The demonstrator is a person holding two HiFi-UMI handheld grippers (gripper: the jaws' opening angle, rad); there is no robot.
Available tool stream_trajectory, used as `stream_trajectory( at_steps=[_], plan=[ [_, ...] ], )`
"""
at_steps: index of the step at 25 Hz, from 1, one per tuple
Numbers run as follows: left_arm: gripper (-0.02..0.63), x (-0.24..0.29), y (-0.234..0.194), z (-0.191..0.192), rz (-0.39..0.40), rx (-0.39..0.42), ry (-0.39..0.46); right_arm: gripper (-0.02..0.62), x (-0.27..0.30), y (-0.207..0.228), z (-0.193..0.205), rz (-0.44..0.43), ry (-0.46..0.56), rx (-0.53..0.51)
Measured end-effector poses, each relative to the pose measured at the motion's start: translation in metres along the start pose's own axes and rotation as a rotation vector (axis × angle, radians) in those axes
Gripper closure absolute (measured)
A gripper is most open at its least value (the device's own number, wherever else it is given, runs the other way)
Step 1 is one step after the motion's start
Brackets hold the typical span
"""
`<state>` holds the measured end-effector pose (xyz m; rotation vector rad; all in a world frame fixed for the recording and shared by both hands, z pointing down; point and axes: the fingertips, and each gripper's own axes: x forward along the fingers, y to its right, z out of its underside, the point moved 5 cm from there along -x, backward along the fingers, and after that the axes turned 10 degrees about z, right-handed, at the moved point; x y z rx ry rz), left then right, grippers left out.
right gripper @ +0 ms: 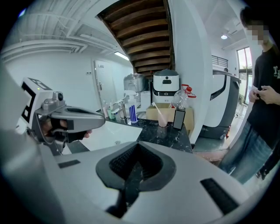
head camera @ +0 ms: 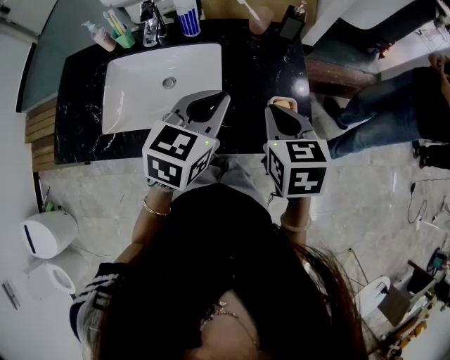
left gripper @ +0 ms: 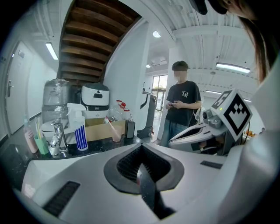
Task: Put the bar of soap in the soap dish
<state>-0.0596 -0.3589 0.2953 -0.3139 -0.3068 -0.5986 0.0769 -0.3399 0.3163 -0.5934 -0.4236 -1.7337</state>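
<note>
I hold both grippers side by side over the front edge of a black marble counter (head camera: 253,70) with a white sink (head camera: 140,84). My left gripper (head camera: 223,97) (left gripper: 141,146) is shut with nothing between its jaws, its tip over the sink's right front corner. My right gripper (head camera: 281,105) (right gripper: 138,144) is also shut and empty, over the dark counter right of the sink. A small tan thing (head camera: 282,103) shows just past its tip; I cannot tell whether it is the soap. No soap dish can be made out in any view.
Along the counter's back stand a faucet (head camera: 150,27), a blue-striped spray bottle (head camera: 188,20), a green cup (head camera: 124,36), a pink cup (head camera: 260,20) and a black dispenser (head camera: 291,25). A person in jeans (head camera: 380,105) stands at the right. White bins (head camera: 46,233) sit on the floor, left.
</note>
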Motion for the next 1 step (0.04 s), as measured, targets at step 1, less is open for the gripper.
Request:
stream_trajectory(
  at_steps=[1],
  plan=[
    [0.611,0.0006,-0.0002,0.0002,0.0,0.0,0.0,0.589,0.0002,0.0006,0.0,0.0,0.001,0.001]
  ],
)
